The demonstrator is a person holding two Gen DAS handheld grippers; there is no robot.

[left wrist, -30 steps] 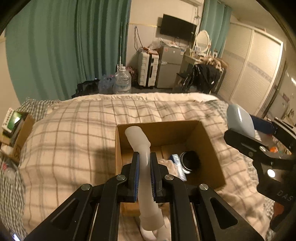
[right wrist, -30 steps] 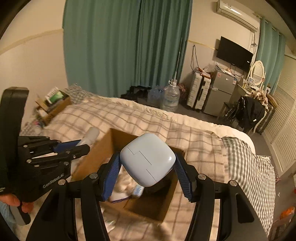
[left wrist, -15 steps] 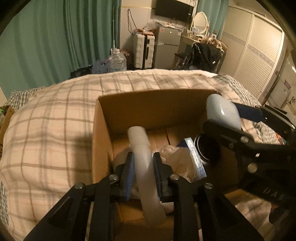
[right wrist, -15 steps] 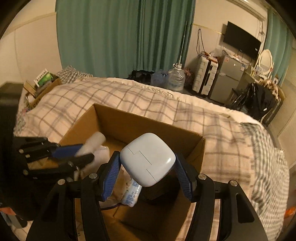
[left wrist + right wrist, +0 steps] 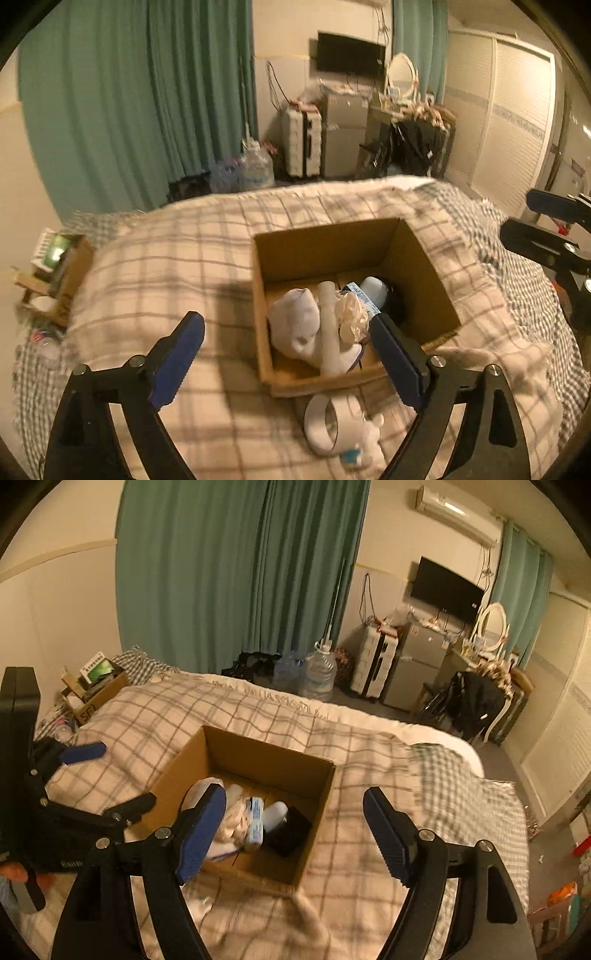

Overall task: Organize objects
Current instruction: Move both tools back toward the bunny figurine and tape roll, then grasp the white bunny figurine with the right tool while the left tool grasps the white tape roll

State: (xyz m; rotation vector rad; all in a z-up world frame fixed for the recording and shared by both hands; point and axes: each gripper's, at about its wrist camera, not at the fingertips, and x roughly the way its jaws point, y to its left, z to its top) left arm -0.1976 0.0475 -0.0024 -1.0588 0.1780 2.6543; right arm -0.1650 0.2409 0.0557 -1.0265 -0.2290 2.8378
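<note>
An open cardboard box sits on a plaid bed cover. Inside lie a white tube, a white cloth bundle, a crumpled bag, a pale blue case and a black object. My left gripper is open and empty, above the box's near edge. My right gripper is open and empty, above the box's near side. A white mug lies on the cover in front of the box.
The plaid bed spreads around the box. A small carton with items stands at the bed's left edge. Beyond the bed are green curtains, water jugs, a suitcase and a small fridge.
Both grippers opened and pulled back up from the box. The white tube left my left gripper and the pale blue case left my right gripper; both now lie in the box.
</note>
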